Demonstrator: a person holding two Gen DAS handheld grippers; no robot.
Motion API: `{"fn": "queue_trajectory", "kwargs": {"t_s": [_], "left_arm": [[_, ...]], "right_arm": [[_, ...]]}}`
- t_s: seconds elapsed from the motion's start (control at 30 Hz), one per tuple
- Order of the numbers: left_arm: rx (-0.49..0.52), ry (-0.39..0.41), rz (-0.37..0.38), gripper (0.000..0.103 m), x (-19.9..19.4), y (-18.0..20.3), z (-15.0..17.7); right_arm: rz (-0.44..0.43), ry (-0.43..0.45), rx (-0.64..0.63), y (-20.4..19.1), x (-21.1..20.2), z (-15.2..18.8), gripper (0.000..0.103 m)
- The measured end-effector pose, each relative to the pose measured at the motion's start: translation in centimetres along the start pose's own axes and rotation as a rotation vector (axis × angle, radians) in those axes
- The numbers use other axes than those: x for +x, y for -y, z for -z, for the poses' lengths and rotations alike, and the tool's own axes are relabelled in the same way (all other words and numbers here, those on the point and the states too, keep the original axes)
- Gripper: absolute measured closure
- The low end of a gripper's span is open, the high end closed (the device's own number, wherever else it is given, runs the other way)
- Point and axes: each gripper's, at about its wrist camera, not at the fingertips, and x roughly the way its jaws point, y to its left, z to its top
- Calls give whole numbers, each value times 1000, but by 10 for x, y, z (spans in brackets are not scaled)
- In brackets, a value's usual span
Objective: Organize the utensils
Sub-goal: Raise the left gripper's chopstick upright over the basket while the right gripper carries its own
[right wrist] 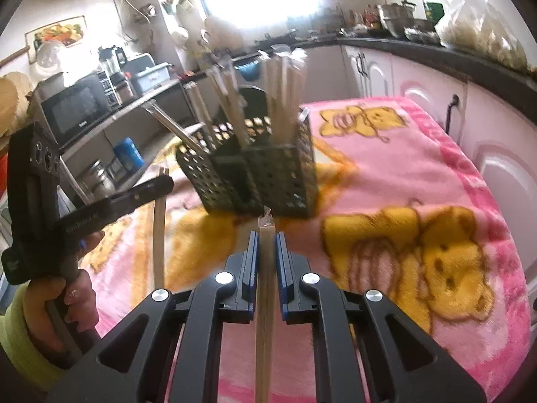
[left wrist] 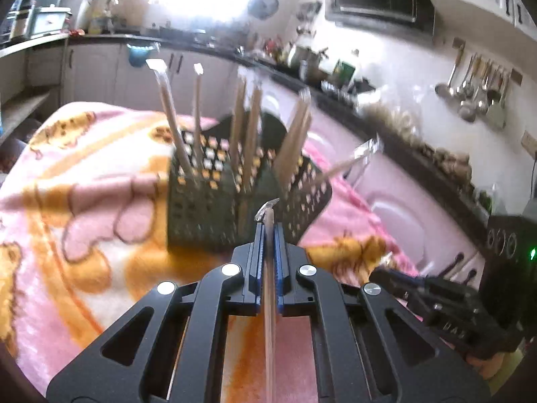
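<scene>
Holding one wrapped pair of chopsticks apiece, both claws face the dark perforated holder (left wrist: 235,198), which stands on the pink blanket-covered tabletop (left wrist: 84,174) toward its far edge. The left claw (left wrist: 267,231) is clamped on a wrapped pair (left wrist: 268,288), wrapper tip poking out ahead; the right claw (right wrist: 266,240) pinches its own pair (right wrist: 265,302) the same way. The holder already bristles with wrapped pairs leaning every which way — one tilts far out over the rim. To do this well, I'd bring each pair upright over a compartment with room, lower it past the leaning ones, and only then let go. The frames are blurred, so which compartment is free I cannot tell — perhaps the near one.
</scene>
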Motion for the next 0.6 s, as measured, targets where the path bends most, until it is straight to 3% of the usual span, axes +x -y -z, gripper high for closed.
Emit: {"fn": "queue_trajectory", "kwargs": {"t_s": [0.6], "left_arm": [[28,130,5,102,-41,-14,-58]], "right_arm": [[-55,242,-47,-44,-21,-72,93]]}}
